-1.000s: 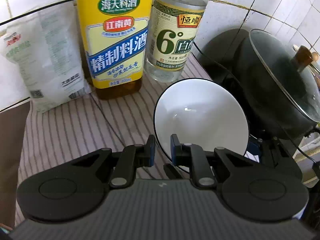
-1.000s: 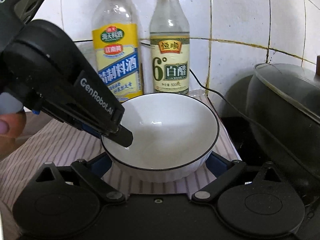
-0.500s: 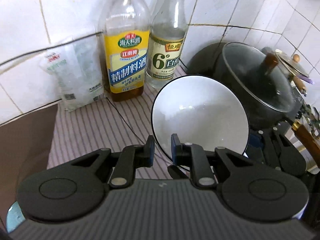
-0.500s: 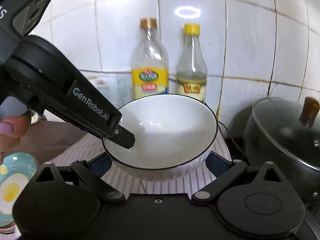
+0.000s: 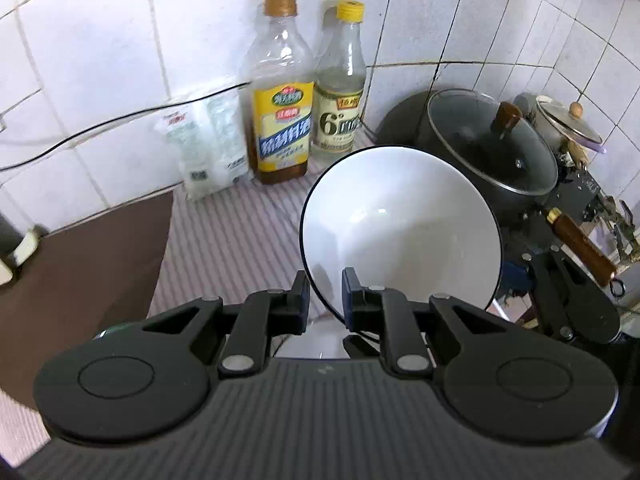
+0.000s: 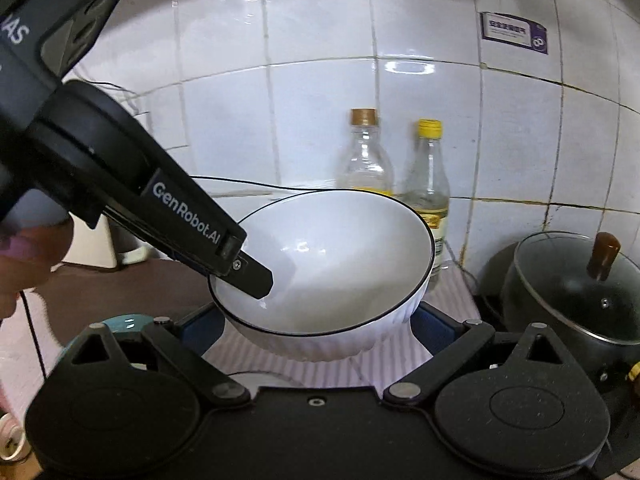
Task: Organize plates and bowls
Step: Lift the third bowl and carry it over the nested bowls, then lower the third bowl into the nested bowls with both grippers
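Note:
A white bowl (image 5: 400, 232) with a thin black rim hangs above the striped cloth, tipped toward the left wrist camera. My left gripper (image 5: 325, 296) is shut on its near rim, one finger inside and one outside. From the right wrist the same bowl (image 6: 332, 256) sits upright between my right gripper (image 6: 316, 324) fingers, whose blue pads press its two sides. The left gripper (image 6: 252, 276) reaches in from the upper left and bites the rim. A hand shows at the left edge.
Two bottles, yellow-labelled (image 5: 282, 136) and white-labelled (image 5: 340, 120), and a white bag (image 5: 208, 148) stand against the tiled wall. A black pot with a glass lid (image 5: 492, 148) is at the right, a brown counter (image 5: 80, 264) at the left. A teal plate (image 6: 120, 322) lies low left.
Both grippers have lifted the bowl and drawn it back from the bottles, which now look smaller and farther. More wall and the brown counter have come into view.

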`<action>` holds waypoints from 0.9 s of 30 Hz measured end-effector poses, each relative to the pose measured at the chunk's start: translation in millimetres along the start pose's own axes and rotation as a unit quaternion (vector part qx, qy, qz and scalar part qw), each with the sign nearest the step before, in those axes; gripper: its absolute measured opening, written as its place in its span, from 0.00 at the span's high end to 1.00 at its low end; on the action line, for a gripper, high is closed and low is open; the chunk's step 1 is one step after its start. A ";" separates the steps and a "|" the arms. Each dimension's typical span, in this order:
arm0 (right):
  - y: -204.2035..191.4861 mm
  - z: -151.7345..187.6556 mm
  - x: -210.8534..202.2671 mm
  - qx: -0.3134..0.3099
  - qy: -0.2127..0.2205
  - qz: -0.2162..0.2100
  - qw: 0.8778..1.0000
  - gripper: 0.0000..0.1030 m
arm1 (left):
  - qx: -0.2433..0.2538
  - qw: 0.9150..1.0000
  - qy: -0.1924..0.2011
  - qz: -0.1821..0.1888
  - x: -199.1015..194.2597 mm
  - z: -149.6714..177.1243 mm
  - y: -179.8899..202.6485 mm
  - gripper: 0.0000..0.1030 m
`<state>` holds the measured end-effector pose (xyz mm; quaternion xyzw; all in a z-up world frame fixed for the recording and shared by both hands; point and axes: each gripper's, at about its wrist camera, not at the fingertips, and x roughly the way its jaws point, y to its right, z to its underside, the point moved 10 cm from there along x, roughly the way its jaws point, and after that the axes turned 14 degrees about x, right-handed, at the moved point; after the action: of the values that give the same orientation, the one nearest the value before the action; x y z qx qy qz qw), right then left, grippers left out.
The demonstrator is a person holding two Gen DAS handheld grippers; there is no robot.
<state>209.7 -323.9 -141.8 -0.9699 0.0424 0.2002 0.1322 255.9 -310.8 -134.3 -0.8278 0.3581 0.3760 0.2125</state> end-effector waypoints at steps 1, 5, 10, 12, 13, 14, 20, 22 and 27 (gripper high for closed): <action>-3.4 2.1 -3.3 -0.003 -0.004 -0.005 1.000 0.02 | -0.002 1.000 -0.003 -0.002 -3.7 5.7 -0.5 0.86; -17.2 12.8 -17.8 -0.022 -0.010 -0.019 1.000 0.02 | -0.010 1.000 -0.004 0.002 -15.4 25.6 -1.4 0.86; -28.9 27.6 -27.6 -0.034 -0.025 -0.034 0.999 0.02 | -0.024 1.000 -0.013 0.001 -21.0 47.5 -3.3 0.86; -33.1 33.4 -30.0 -0.037 -0.029 -0.037 0.998 0.02 | -0.029 0.999 -0.016 0.002 -21.3 53.3 -3.6 0.86; -34.2 35.5 -30.1 -0.038 -0.031 -0.038 0.998 0.02 | -0.032 0.999 -0.019 0.002 -21.2 56.6 -3.8 0.86; -35.1 38.0 -30.1 -0.039 -0.034 -0.039 0.998 0.02 | -0.033 0.999 -0.021 0.001 -20.7 59.3 -3.5 0.86; -37.6 52.0 -30.6 -0.036 -0.047 -0.053 0.997 0.02 | -0.043 0.999 -0.028 0.000 -17.0 74.3 -4.8 0.86; -36.7 56.2 -29.8 -0.029 -0.052 -0.062 0.996 0.02 | -0.049 0.998 -0.032 0.003 -14.2 79.8 -5.5 0.86; -31.3 68.6 -23.6 0.002 -0.072 -0.093 0.993 0.02 | -0.051 0.998 -0.036 0.003 -3.9 90.5 -7.0 0.86</action>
<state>166.4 -274.4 -185.6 -0.9523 -0.0567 0.2568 0.1550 216.8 -248.3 -187.5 -0.8226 0.3328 0.4239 0.1814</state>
